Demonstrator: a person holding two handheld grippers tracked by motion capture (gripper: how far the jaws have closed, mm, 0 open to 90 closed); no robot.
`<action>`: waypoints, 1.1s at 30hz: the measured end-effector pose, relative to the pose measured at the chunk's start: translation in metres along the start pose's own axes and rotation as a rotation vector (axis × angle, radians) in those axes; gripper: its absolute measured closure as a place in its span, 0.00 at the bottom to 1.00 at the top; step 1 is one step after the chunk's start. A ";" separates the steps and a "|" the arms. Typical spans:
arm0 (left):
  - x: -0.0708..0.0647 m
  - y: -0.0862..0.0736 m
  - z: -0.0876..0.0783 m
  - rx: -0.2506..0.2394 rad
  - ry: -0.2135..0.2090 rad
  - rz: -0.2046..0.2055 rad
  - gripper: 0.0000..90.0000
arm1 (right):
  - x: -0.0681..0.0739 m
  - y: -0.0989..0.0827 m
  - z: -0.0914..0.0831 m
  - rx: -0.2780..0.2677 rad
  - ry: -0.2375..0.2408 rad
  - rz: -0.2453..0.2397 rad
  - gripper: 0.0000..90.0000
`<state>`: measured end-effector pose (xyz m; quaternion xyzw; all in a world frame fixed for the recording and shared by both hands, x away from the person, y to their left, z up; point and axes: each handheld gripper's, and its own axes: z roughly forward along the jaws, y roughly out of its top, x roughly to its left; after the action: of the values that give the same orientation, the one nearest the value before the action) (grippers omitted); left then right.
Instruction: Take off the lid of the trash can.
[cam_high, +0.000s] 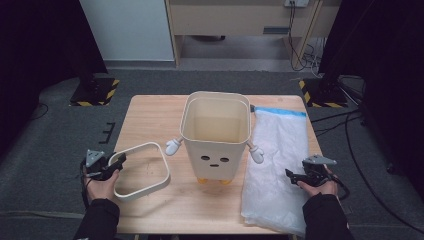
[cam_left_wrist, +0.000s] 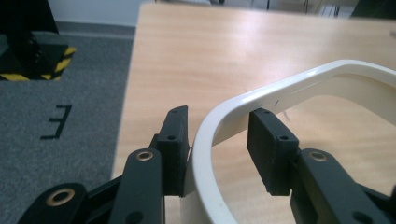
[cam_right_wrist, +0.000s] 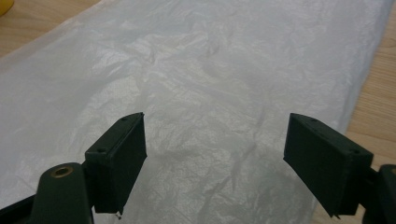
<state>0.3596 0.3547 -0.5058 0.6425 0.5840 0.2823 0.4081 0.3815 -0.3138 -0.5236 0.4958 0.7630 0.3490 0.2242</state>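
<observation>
Risk lay chiefly with the plastic bag (cam_high: 276, 165), which was spread flat down the right side of the table (cam_high: 150, 115), touching the bin's right side. Thin film lying flat gave the right fingers (cam_right_wrist: 119, 158) little to bite on; closing from above could skid across the sheet or gather several layers at once. The bin (cam_high: 216, 135) stood upright at centre frame, and a careless pull on the bag could nudge it. The loose white rim ring (cam_high: 142, 171) lay at lower left, overhanging the table's left edge; a weak hold could tilt it off.

The left gripper (cam_high: 114, 162) was held low and level at lower left, its fingers (cam_left_wrist: 173, 140) straddling the ring's wall, one pad outside, one inside, apparently in contact. The right gripper (cam_high: 295, 176) hovered above the bag at lower right, fingers spread wide with nothing gripped.
</observation>
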 end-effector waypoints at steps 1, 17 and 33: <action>-0.003 -0.005 0.005 0.045 -0.002 0.028 0.64 | -0.002 0.000 -0.003 -0.007 -0.004 0.016 0.23; -0.012 -0.018 0.027 0.168 -0.035 0.075 0.48 | -0.007 0.001 -0.011 -0.033 -0.029 0.055 0.23; -0.026 -0.020 0.031 0.247 -0.050 0.184 0.06 | -0.021 -0.011 -0.027 -0.012 -0.081 0.123 0.22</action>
<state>0.3716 0.3226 -0.5354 0.7453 0.5428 0.2283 0.3125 0.3646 -0.3446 -0.5146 0.5541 0.7194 0.3462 0.2358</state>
